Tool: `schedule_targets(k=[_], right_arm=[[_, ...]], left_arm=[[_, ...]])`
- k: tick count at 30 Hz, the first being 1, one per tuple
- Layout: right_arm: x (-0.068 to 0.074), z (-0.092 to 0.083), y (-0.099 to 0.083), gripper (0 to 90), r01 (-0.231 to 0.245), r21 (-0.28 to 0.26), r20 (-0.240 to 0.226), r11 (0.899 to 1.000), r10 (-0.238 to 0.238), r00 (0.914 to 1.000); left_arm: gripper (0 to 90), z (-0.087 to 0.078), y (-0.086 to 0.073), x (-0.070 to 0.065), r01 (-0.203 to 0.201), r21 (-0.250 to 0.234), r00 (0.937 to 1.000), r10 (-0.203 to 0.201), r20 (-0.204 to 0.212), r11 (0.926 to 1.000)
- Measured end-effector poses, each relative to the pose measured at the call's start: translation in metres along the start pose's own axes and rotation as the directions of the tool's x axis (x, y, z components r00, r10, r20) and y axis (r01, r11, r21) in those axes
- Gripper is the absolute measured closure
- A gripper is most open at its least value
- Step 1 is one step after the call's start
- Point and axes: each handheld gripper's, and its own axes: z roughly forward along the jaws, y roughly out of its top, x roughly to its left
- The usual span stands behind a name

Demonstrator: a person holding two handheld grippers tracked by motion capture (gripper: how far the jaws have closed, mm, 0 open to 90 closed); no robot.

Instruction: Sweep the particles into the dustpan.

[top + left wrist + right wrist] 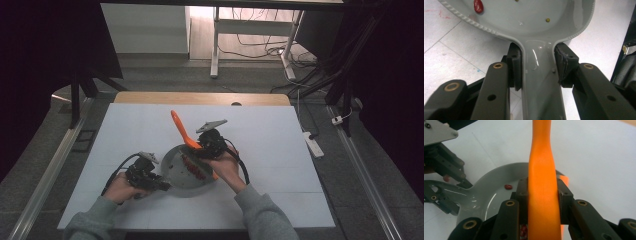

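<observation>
A grey pan (176,176) lies on the white table with several red beans (192,167) inside. My left gripper (159,183) is shut on the pan's handle (539,75), both pads pressed against its sides; one red bean (478,6) lies in the bowl beyond. My right gripper (200,148) is shut on an orange spatula (181,129), whose handle points up and away over the table. In the right gripper view the spatula (543,182) runs between the jaws above the pan (491,187), and a bean (508,187) lies in it.
The white table (270,150) has open surface on all sides of the pan. A wooden strip (200,98) runs along its far edge. A white power strip (313,144) lies on the floor at the right. Desk legs and cables stand beyond.
</observation>
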Motion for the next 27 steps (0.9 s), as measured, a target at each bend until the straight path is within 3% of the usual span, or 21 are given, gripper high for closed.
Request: schedule_targets(k=[10, 22, 27], right_arm=[[-0.016, -0.028, -0.014, 70.4, -0.040, -0.051, 0.028, 0.998, 0.042, 0.9987], [-0.031, -0.043, -0.030, 70.4, -0.074, -0.065, 0.062, 0.995, 0.078, 0.9950], [-0.035, -0.049, -0.035, 70.3, -0.079, -0.076, 0.076, 0.994, 0.085, 0.9935]], left_arm=[[61.6, 0.000, -0.001, 0.000, -0.006, -0.009, 1.0000, 0.006, -0.005, 0.9999], [61.6, -0.001, -0.002, 0.000, -0.013, -0.027, 0.9998, 0.013, -0.016, 0.9996], [61.6, -0.001, -0.002, -0.002, -0.016, -0.045, 0.9990, 0.014, -0.043, 0.9988]])
